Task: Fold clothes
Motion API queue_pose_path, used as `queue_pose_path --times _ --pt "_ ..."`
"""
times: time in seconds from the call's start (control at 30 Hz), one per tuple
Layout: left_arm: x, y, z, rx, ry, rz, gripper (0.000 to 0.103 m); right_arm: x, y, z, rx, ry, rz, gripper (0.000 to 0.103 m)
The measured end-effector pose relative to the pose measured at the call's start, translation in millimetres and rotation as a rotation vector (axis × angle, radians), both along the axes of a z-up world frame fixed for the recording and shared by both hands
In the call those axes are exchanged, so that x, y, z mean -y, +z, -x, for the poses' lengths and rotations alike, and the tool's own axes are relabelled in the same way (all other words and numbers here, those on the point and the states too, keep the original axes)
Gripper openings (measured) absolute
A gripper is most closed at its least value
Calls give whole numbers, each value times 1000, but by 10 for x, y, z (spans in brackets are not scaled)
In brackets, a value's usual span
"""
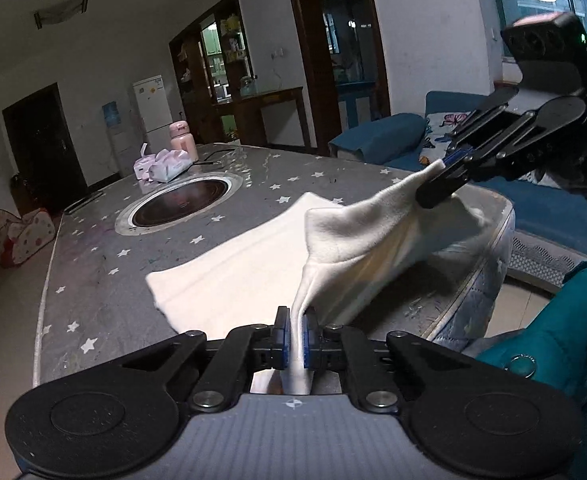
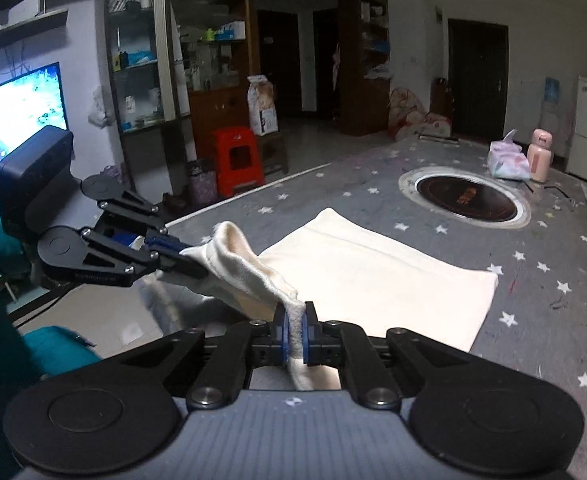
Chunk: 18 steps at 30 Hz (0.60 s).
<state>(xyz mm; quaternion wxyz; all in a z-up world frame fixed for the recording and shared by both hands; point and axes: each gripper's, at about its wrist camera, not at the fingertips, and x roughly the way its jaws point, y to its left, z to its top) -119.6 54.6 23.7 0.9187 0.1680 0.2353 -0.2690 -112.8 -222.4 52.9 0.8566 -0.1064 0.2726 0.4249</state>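
Clearly both grippers are clenched on the near edge of the cream cloth (image 1: 245, 276), one at each corner. At the bottom centre of the left wrist view the left gripper (image 1: 296, 344) pinches a bunched corner between its blue pads, and the same view shows the right gripper (image 1: 439, 184) at the right of the frame, biting the other corner with that edge raised off the surface. The right wrist view mirrors this: the right gripper (image 2: 296, 336) grips a fuzzy fold at bottom centre, and the left gripper (image 2: 185, 258) sits at the left of the frame with cloth drawn into its tip. Between the two grips the lifted edge sags in a soft loop, while the rest of the cloth (image 2: 373, 272) lies flat on the grey star-patterned table (image 1: 93, 264), running away from the grippers toward the round dark hotplate (image 1: 181, 204) set into the tabletop. What matters for the fold is that the flat part extends ahead of both grippers, toward the middle of each frame, with its far edge nearest the hotplate; the held edge runs crosswise between the two hands, and neither hand looks closer to the far edge than the other. Carrying the raised edge forward over the flat part would probably make the fold. A tissue pack (image 1: 169, 166) and a pink bottle (image 1: 183, 140) stand well beyond the hotplate, apart from the cloth.
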Motion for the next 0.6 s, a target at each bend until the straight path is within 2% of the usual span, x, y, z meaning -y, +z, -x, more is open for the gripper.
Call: queue_pose_path --times 0.13,0.33,0.47,0.6 --pt "35 60 -207 18 19 -5 6 2 67 -146 -13 -17 -6 5" --pt "49 146 -797 59 47 -20 6 -59 171 -745 -7 -63 1 5" --pt "90 87 -1326 41 80 -38 6 -188 136 -1253 -23 -86 34 5" --pt "119 -113 -1828 -9 136 -57 6 -356 -10 -1760 -48 -118 75 5"
